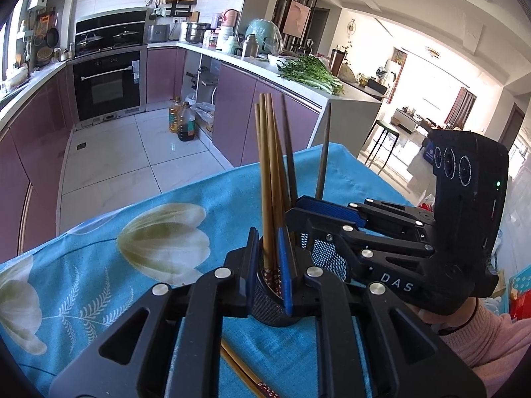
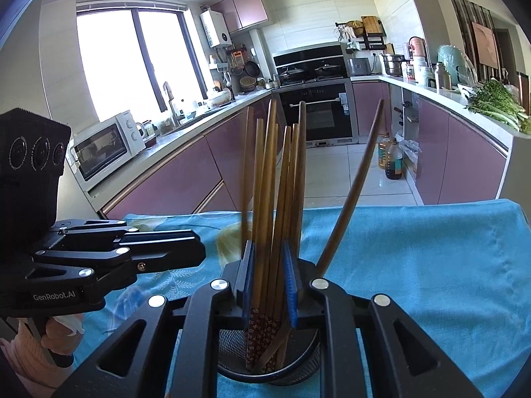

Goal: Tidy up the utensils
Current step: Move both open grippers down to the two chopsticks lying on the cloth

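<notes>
I am holding a bundle of chopsticks [image 2: 275, 199] upright in my right gripper [image 2: 269, 285], clenched around their lower shafts, with their patterned ends sitting in the mesh holder [image 2: 232, 348] on the blue cloth [image 2: 415, 265]. My left gripper [image 1: 269, 265] is straddling some sticks too; I cannot tell if it is pinching. They are light, stiff and smooth, likely to slide, so gripping low near the ends seems safest. Two more chopsticks [image 1: 242, 374] are lying on the cloth.

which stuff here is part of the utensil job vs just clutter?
Job:
- chopsticks standing in the mesh holder
- loose chopsticks on the blue cloth
- left gripper, right gripper

Clutter:
- greens
- oil bottles
- microwave
</notes>
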Action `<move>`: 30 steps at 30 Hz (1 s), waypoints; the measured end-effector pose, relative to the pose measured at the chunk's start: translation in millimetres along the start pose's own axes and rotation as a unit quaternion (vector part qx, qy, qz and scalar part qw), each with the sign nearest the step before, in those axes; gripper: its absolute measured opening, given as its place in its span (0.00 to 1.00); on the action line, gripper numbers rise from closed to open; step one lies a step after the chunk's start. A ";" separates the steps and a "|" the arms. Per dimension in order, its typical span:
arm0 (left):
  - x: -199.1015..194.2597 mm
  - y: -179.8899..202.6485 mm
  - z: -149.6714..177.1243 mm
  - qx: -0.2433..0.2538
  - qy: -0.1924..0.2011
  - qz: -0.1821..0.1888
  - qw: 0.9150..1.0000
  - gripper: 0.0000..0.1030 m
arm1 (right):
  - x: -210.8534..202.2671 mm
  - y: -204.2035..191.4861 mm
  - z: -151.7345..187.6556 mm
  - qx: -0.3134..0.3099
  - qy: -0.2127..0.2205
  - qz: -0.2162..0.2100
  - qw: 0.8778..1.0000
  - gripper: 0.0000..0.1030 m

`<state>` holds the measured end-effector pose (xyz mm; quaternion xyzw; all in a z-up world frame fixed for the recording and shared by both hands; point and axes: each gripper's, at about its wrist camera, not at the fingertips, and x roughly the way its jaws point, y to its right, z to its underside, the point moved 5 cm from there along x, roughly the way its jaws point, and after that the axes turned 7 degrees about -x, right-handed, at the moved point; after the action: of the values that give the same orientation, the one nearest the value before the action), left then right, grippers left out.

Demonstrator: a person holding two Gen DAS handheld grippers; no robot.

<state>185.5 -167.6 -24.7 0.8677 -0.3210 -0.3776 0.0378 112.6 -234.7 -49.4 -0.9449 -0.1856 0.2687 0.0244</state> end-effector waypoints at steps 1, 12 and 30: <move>-1.6 -0.5 0.5 -0.002 0.003 0.000 1.000 0.13 | -1.5 0.3 -0.3 0.000 0.002 0.001 1.000 0.16; -42.0 -17.9 21.4 -0.021 0.072 -0.027 0.997 0.37 | -34.4 -20.8 0.2 -0.037 0.030 -0.018 0.999 0.33; -28.9 -81.3 137.7 -0.081 -0.004 -0.104 0.991 0.51 | 9.4 -79.4 92.7 -0.062 -0.116 -0.099 0.986 0.40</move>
<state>120.2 -62.0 -129.6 0.8891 -0.1978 -0.4072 0.0672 45.4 -162.4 -121.8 -0.8841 -0.2959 0.3604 -0.0292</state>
